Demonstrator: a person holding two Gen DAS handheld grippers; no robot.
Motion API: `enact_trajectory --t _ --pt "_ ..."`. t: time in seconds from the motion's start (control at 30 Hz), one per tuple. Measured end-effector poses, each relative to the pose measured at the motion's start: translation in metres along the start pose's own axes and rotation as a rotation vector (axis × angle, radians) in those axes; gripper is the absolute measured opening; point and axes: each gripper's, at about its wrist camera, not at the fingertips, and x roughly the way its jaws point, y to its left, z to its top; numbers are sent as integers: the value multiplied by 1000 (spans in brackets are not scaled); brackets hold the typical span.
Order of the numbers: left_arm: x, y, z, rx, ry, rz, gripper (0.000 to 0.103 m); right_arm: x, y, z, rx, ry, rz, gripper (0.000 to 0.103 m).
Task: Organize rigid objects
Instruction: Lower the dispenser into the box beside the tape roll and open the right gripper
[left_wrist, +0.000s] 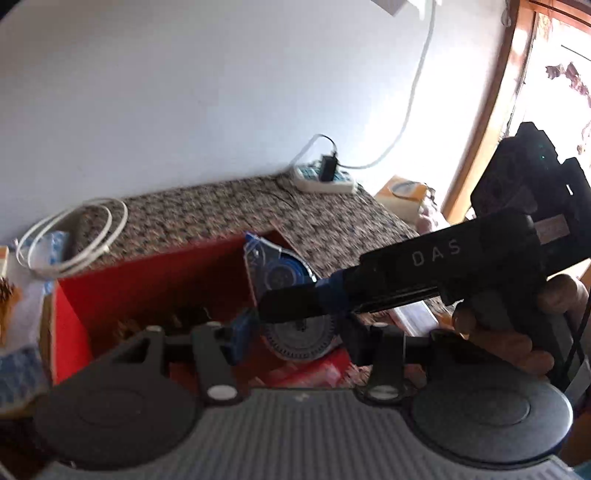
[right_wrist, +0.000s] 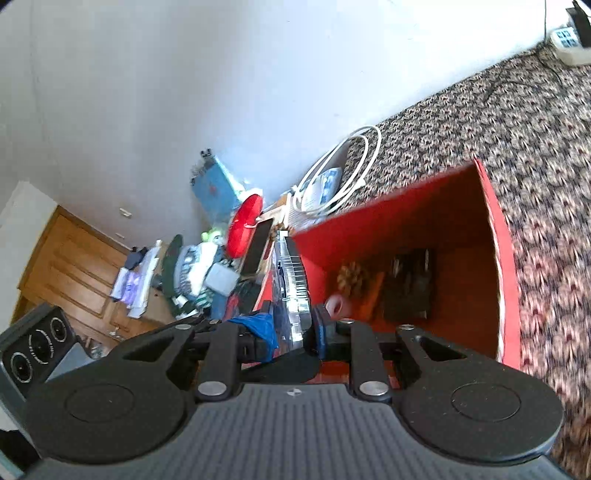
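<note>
Task's thing: a flat clear plastic pack (left_wrist: 280, 273) with a blue round disc inside and a grey toothed wheel below it.
Where it is: over the open red box (left_wrist: 147, 273), close to one of its side walls, not lying on the bottom.
Long axis: in the right wrist view the pack is seen edge-on; its ribbed edge runs straight away from the camera, toward the box's far corner.
Facing: in the left wrist view its broad face is turned to the camera, standing roughly upright.
Right tool (right_wrist: 291, 339): closed on the pack, one blue pad on each flat side.
Left tool (left_wrist: 295, 336): its two fingers flank the grey wheel end; blur hides whether the pads press on it, so I cannot tell if it grips.
Hand (left_wrist: 517, 332): wrapped round the right tool's handle, at the right of the left wrist view.
Writing: "DAS" in pale letters on the right tool's black body; nothing on the pack can be read.
Inside the box: a dark flat object (right_wrist: 410, 288) and a brownish lump (right_wrist: 354, 277), both on the bottom.
Surface (left_wrist: 221, 206): covered in a small brown-and-white pattern; the box sits on it.
Further out: a coiled white cable (left_wrist: 74, 240) beyond the box; a white power strip (left_wrist: 325, 181) with a black plug by the wall; an orange carton (left_wrist: 402, 195) near the window frame.
</note>
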Motion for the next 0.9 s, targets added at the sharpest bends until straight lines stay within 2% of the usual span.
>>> enact_trajectory --t 0.23,0.5,0.67,0.9 --pt "41 53 15 -38 48 47 47 63 -20 21 76 66 -45 2" --pt "88 96 4 -77 163 108 46 121 -39 25 93 148 -134 0" --pt "108 116 -5 -83 214 159 43 126 -33 24 1 108 -193 0" --pt "119 123 -14 -52 256 258 43 122 -31 22 -68 48 -205 0"
